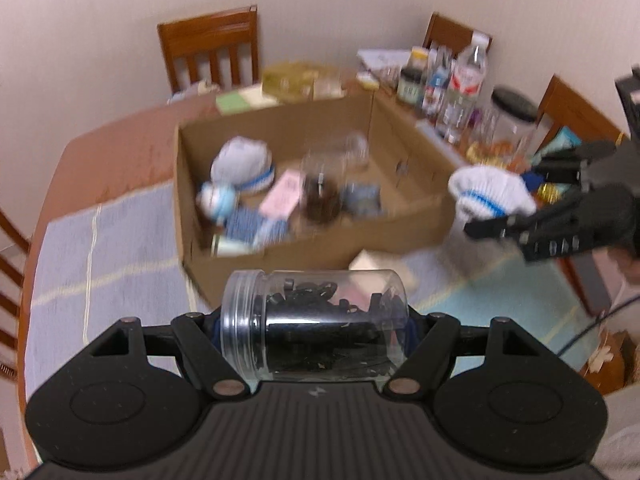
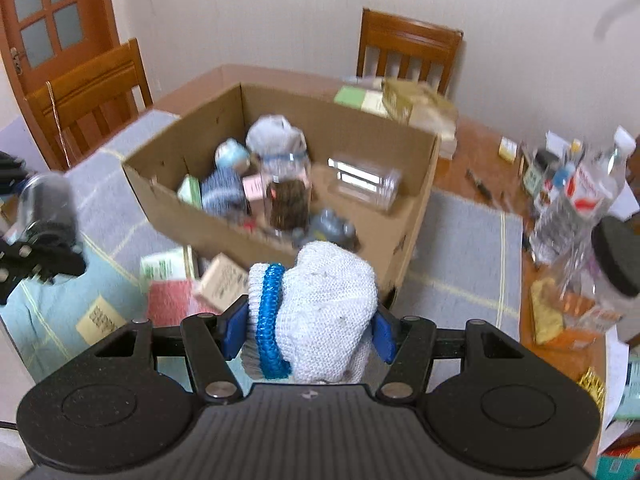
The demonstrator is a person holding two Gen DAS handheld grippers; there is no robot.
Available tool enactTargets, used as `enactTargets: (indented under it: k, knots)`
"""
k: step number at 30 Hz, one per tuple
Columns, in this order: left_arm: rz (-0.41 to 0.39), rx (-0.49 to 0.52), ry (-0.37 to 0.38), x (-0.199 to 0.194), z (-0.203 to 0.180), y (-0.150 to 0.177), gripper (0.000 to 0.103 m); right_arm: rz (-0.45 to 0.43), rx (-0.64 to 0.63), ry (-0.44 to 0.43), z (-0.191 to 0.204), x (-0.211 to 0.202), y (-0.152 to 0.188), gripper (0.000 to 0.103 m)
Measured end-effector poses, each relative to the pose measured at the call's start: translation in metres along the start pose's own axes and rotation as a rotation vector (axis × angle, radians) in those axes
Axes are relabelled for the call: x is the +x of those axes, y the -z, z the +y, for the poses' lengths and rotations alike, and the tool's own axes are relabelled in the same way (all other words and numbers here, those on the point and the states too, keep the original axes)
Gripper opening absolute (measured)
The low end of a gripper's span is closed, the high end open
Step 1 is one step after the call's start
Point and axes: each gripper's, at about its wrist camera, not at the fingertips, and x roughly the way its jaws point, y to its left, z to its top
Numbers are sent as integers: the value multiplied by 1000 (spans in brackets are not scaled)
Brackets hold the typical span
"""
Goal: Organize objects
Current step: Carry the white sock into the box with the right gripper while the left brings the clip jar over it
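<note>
My left gripper [image 1: 314, 326] is shut on a clear plastic jar [image 1: 316, 320] of small black parts, held sideways above the table in front of the cardboard box [image 1: 404, 224]. My right gripper [image 2: 308, 330] is shut on a rolled white knit glove with a blue band [image 2: 316, 312], held above the box's near corner [image 2: 396, 240]. The box holds another white glove roll [image 1: 242, 164], a jar of dark contents [image 2: 288, 196], an empty clear jar [image 2: 366, 182], a pink packet [image 1: 282, 194] and other small items. The right gripper with its glove [image 1: 490, 194] shows in the left wrist view.
The box stands on a striped cloth [image 1: 116, 240] over a wooden table [image 1: 108, 152]. Bottles and jars [image 1: 456, 84] crowd the table's right side. Small boxes and a pink pad [image 2: 176, 300] lie in front of the box. Wooden chairs [image 2: 408, 52] stand around.
</note>
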Motion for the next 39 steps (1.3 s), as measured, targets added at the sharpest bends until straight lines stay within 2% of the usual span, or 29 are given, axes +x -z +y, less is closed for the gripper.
enactTargets:
  k: [6, 15, 16, 18, 19, 20, 23, 25, 27, 33, 39]
  knots:
    - [-48, 25, -14, 12, 9, -54, 75, -55, -27, 0, -4, -5, -27, 65]
    - [-106, 71, -41, 51, 12, -128, 75, -85, -39, 13, -14, 20, -64, 66]
    - [-103, 76, -39, 57, 11, -134, 75, -83, -33, 17, -16, 24, -66, 69]
    - [-98, 90, -37, 70, 8, -144, 75, -92, -31, 13, -19, 29, -69, 85]
    - [-94, 95, -33, 77, 6, -149, 75, -102, -26, 11, -20, 29, -69, 97]
    - [-92, 100, -28, 82, 5, -153, 75, -117, -20, 8, -22, 29, -69, 103]
    - [-88, 110, -3, 101, -2, -164, 75, -131, -8, -8, -27, 29, -69, 103]
    - [-81, 113, 13, 113, -8, -170, 82, -124, 5, 2, -30, 31, -70, 103]
    - [-81, 109, 16, 120, -12, -174, 95, -114, 19, 5, -33, 31, -69, 103]
    - [-57, 118, 19, 122, -18, -177, 95, -112, 41, 35, -41, 24, -65, 103]
    - [-64, 106, 10, 100, -14, -164, 95, -112, 63, 34, -41, 15, -61, 103]
